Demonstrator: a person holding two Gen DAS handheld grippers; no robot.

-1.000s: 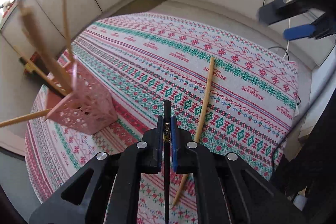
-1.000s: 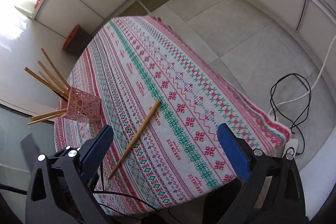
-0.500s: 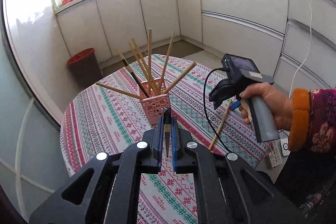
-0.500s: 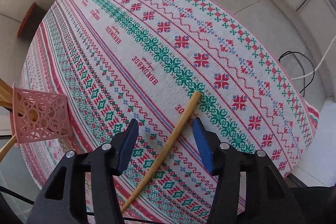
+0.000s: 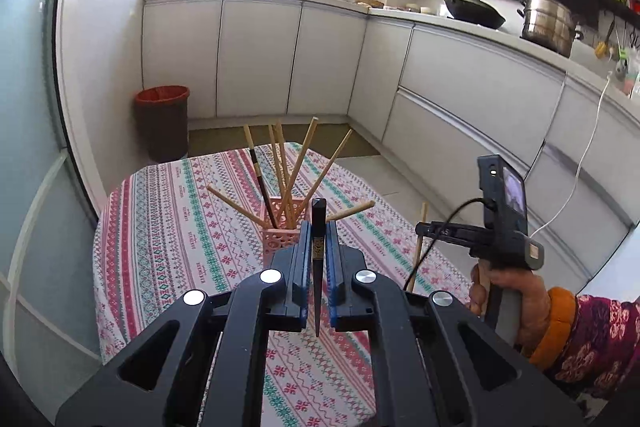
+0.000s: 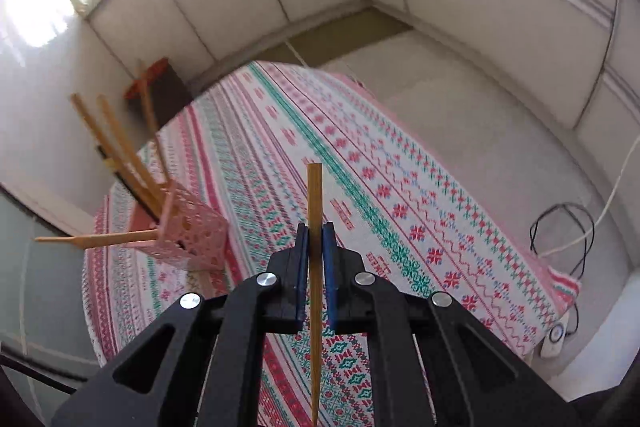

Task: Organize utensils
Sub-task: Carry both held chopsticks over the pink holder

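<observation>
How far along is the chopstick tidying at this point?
Done: several wooden chopsticks already stand in the pink holder. In hand: the left gripper clamps a black chopstick, and the right gripper clamps a wooden chopstick. Left: dropping both into the holder; no loose ones show on the tablecloth.

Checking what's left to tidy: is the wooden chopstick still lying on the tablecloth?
No, the right tongs are shut on the wooden chopstick, holding it up off the tablecloth.
</observation>
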